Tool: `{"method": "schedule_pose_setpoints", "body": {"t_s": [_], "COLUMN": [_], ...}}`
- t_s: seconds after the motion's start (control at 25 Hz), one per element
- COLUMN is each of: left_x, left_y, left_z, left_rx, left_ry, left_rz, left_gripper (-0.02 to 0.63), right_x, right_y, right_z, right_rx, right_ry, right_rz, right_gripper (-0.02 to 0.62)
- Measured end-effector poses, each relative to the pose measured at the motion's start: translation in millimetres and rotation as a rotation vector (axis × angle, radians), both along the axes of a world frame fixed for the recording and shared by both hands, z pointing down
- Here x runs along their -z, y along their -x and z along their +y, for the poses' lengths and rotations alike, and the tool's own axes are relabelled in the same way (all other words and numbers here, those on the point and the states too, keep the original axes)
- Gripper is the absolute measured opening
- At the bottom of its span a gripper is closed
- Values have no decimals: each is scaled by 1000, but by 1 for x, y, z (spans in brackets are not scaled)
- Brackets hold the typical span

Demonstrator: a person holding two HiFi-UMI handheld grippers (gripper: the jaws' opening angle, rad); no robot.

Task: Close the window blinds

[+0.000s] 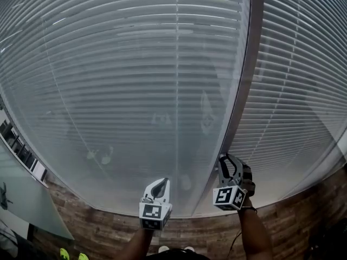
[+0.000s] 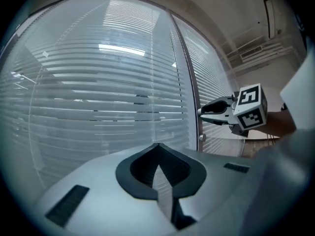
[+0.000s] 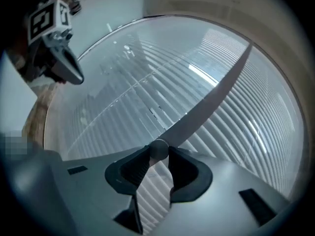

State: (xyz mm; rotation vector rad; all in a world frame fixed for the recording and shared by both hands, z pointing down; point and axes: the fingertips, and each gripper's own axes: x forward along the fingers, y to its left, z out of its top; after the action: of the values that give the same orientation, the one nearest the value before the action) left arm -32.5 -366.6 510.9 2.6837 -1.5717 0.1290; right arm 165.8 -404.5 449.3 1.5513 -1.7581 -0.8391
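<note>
blinds (image 1: 124, 80) ahead; frame knob (image 3: 158, 150) pinched between right tool (image 1: 226, 161) jaws

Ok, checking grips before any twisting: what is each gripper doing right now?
Left gripper: closed, holding nothing.
Right gripper: closed on the round knob at the window frame.

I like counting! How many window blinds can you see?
2: a wide blind left of the dark post, a second blind right of it. More may be out of view.
</note>
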Motion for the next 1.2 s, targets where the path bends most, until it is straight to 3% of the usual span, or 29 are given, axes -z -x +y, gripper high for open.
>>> {"method": "schedule_pose_setpoints", "body": {"t_s": [0.28, 0.64, 0.84, 1.2], "left_x": [0, 5, 1, 1], "left_y": [-5, -5, -11, -17], "left_z": [2, 5, 6, 7], "left_rx": [-14, -6, -22, -44], "left_ry": [-3, -6, -5, -8], "left_rz": [-6, -20, -24, -24], "left_gripper": [0, 0, 0, 0], "right_x": [-5, -7, -12, -11], "right_y": [2, 5, 11, 9], "right_z": [-1, 1, 4, 2], "right_rx": [31, 75, 128, 120], "right_ry": [-1, 1, 15, -7], "right_rz": [457, 817, 898, 906], "right_gripper": [126, 126, 126, 126]}}
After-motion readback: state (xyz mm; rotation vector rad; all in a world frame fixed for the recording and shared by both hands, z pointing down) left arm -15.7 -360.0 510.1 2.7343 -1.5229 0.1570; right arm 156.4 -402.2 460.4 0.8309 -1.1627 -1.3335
